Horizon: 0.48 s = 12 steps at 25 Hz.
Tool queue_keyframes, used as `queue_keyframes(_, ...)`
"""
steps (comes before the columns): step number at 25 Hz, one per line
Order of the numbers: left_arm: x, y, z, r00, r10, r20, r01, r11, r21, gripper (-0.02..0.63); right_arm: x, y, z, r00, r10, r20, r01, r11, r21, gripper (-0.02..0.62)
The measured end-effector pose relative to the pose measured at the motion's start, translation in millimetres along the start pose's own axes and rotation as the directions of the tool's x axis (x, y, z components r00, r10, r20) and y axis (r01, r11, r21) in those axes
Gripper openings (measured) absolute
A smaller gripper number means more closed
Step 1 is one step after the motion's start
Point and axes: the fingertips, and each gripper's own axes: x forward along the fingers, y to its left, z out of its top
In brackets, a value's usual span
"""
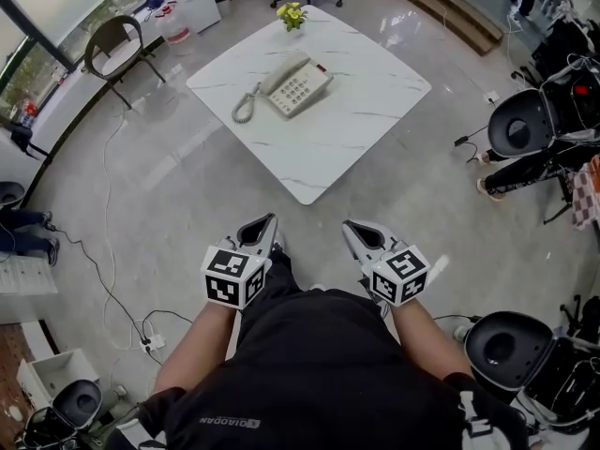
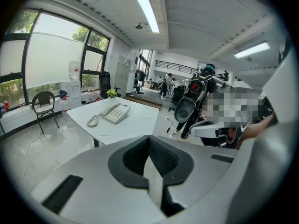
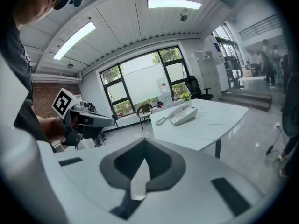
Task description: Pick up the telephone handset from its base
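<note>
A cream telephone point(image 1: 298, 86) sits on the white marble table point(image 1: 356, 129), well ahead of both grippers. Its handset point(image 1: 281, 71) lies in the cradle on the base's left side, and the coiled cord point(image 1: 246, 106) trails off to the left. My left gripper point(image 1: 270, 220) and right gripper point(image 1: 349, 225) hover side by side over the floor, short of the table's near corner, both shut and empty. In the left gripper view the telephone point(image 2: 116, 113) is far off beyond the closed jaws point(image 2: 150, 139). The right gripper view shows the same telephone point(image 3: 183, 115) in the distance.
A small pot of yellow flowers point(image 1: 292, 14) stands at the table's far corner. A wooden chair point(image 1: 117, 47) is at back left. Black office chairs point(image 1: 518, 125) point(image 1: 506, 347) and a seated person's legs point(image 1: 525, 172) are on the right. Cables point(image 1: 103, 251) cross the floor at left.
</note>
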Motion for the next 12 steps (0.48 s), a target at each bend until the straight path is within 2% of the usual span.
queue_keyframes(4, 16, 27, 13, 1.0, -0.007, -0.016, 0.007, 1.0, 0.007, 0.0, 28, -9, 20, 1.0, -0.005, -0.002, 0.005, 1.0, -0.005, 0.0)
queue_keyframes(12, 54, 92, 75, 0.998, -0.06, 0.011, 0.059, 0.997, 0.053, 0.0, 91, -34, 77, 0.998, -0.065, 0.02, 0.065, 0.998, -0.009, 0.002)
